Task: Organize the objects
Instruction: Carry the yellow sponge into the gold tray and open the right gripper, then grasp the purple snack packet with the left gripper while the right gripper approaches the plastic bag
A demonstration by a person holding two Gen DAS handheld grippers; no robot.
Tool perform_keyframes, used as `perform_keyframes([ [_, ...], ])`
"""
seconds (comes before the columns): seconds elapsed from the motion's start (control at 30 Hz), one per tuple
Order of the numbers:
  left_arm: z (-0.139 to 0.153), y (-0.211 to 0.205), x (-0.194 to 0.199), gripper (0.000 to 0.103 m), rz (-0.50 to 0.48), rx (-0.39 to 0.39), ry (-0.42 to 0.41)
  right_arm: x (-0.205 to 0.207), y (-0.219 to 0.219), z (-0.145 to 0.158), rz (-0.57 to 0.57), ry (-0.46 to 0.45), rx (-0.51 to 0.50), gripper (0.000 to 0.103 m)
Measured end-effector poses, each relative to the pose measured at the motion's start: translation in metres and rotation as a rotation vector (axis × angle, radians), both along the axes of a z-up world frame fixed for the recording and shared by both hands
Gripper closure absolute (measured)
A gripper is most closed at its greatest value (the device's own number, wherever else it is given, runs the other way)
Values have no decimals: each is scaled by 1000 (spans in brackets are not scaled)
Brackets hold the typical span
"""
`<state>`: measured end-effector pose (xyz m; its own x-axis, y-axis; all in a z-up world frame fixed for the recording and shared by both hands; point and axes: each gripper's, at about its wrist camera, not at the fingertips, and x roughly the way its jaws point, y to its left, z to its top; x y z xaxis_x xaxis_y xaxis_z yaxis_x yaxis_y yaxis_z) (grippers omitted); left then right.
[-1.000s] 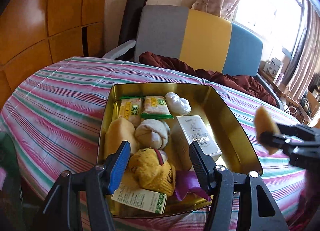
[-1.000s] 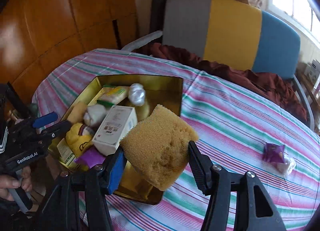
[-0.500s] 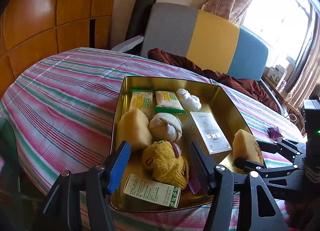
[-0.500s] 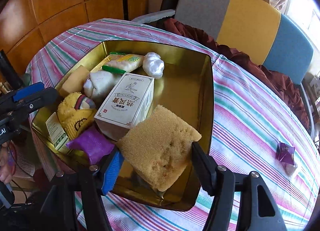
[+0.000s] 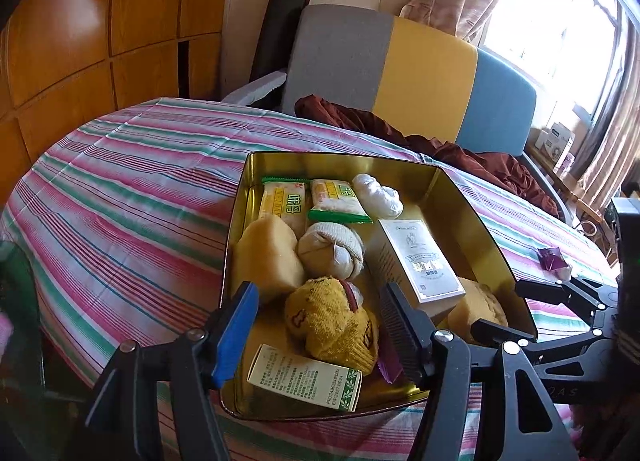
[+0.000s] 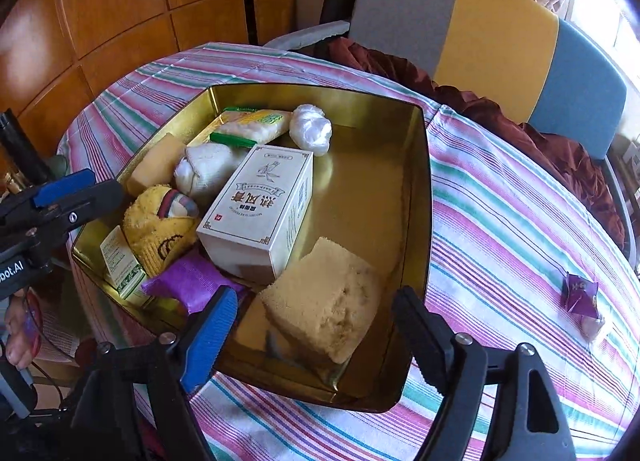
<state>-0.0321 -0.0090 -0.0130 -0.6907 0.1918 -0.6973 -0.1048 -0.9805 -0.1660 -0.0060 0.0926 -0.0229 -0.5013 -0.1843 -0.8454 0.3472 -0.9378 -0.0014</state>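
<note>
A gold metal tin (image 6: 420, 197) sits on a striped tablecloth (image 6: 500, 221), crowded with snack packets, rolled socks and a white carton (image 6: 260, 217). The right gripper (image 6: 312, 325) has just been opening; its jaws now stand spread clear of a tan sponge (image 6: 332, 305), which rests in the tin's near corner against the carton. The left gripper (image 5: 320, 325) hovers half-spread over the tin, pinching nothing. One purple candy (image 6: 580, 293) lies out on the cloth, likely the next pickup, calling for a reach rightward.
</note>
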Motion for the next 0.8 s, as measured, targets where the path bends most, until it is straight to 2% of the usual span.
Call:
perform_keyframes([
  [0.5, 7, 19, 5, 38, -39, -40, 13, -1, 27, 22, -72, 61, -76, 21],
  [0.8, 16, 44, 8, 38, -100, -77, 34, -3, 68, 31, -166, 88, -82, 21],
])
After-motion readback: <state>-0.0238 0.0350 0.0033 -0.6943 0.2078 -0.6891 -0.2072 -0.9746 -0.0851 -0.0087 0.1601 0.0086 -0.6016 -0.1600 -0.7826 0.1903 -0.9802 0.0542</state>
